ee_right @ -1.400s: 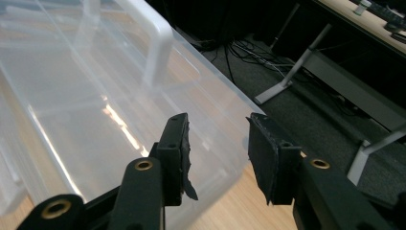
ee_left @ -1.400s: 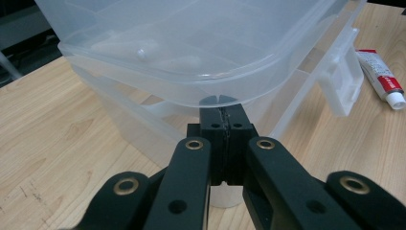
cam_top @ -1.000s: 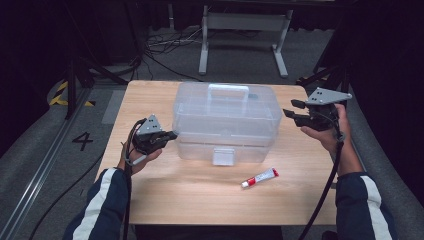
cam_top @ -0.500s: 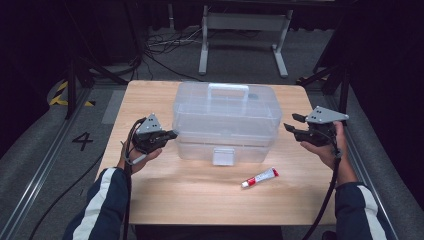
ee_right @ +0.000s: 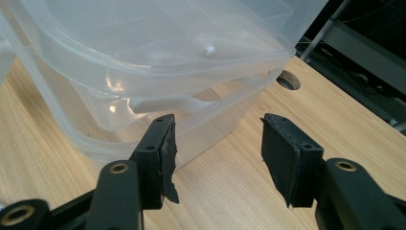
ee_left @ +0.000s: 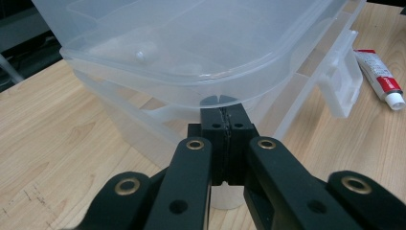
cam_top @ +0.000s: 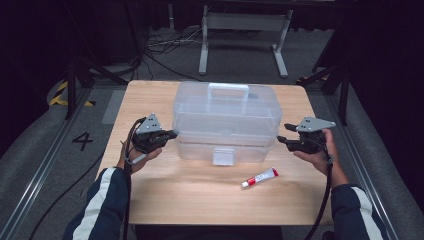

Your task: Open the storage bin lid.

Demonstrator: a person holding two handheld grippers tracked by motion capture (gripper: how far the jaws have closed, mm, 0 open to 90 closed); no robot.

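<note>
Your left tool [cam_top: 170,134] is closed against the clear box [cam_top: 226,115]; the right tool [cam_top: 281,140], empty, has just been opening. The plastic looks light and slippery; grip under each end's rim.

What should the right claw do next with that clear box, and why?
Probably ease forward to the clear plastic storage box. The right claw has just been opening, nothing between its jaws, and stands short of the box's end, while the left claw, shut, sits under the lid rim opposite.
</note>
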